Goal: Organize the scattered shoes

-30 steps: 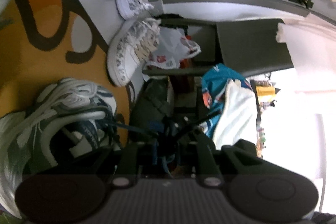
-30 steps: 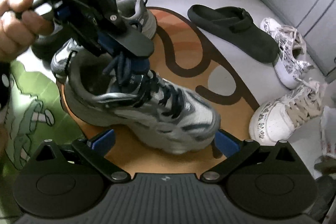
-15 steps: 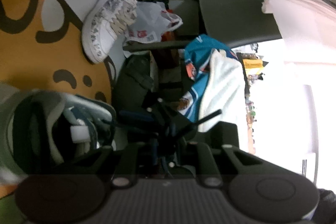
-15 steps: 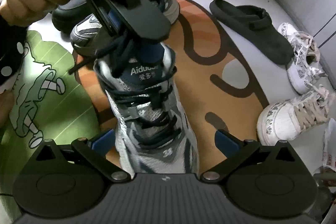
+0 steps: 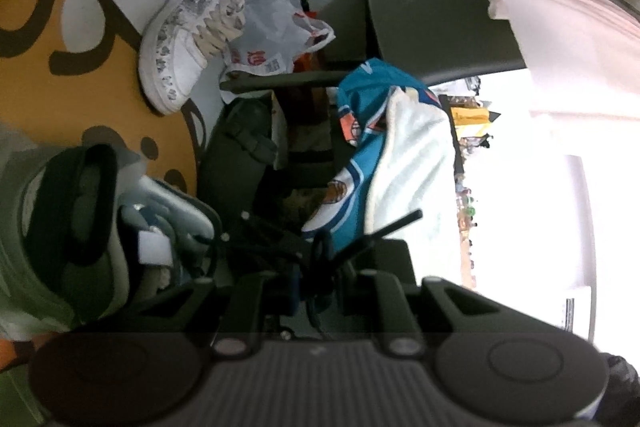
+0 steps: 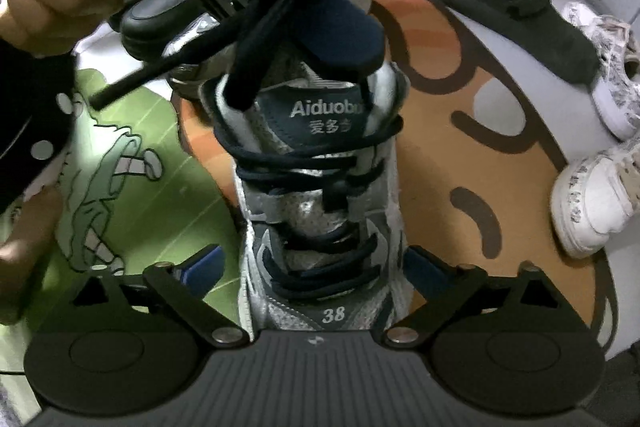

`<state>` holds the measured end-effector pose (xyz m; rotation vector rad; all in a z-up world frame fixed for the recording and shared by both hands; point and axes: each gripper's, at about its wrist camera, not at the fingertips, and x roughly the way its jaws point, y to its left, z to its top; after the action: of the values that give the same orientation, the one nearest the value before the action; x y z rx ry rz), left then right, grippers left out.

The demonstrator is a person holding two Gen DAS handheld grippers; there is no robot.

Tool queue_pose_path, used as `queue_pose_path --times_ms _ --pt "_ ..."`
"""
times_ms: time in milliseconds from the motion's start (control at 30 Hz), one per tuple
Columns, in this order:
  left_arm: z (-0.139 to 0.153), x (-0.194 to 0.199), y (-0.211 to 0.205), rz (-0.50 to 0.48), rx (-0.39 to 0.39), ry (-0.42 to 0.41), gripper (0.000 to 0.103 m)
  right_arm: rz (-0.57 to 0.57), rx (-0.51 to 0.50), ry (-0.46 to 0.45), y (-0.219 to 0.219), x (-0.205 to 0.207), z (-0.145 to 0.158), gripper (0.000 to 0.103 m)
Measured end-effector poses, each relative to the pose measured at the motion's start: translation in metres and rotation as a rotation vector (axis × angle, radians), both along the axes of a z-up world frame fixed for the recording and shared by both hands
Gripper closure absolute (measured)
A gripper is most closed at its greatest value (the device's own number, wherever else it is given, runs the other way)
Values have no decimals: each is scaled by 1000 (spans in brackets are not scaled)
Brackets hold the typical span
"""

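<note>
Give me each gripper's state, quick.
Left gripper: shut on the laces of the grey sneaker.
Right gripper: closing around the sneaker's forefoot, pads not yet pressing.

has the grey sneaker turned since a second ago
Yes. In the right wrist view the grey sneaker lay sideways across the orange rug; now its toe points toward the camera, between the right tool.

A grey sneaker (image 6: 320, 211) of silvery mesh and glossy synthetic panels, laced with dark woven cord, over a matt orange printed rug (image 6: 480, 163); far right, a matt black rubbery clog (image 6: 516, 15) and patterned white leather-look sneakers (image 6: 592, 203).
</note>
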<state>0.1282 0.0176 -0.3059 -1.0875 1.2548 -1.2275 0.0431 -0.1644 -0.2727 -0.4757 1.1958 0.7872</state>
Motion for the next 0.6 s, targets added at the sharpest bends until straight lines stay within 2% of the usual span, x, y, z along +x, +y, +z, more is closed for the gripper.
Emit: queue_pose_path --times_ms 267,500,600 --pt "-3 6 8 49 31 13 87 -88 23 59 5 6 -4 17" --pt "-7 14 13 92 54 34 86 -291 30 81 20 17 -14 18" --pt "-7 20 16 91 78 16 86 -351 9 99 28 24 -19 18"
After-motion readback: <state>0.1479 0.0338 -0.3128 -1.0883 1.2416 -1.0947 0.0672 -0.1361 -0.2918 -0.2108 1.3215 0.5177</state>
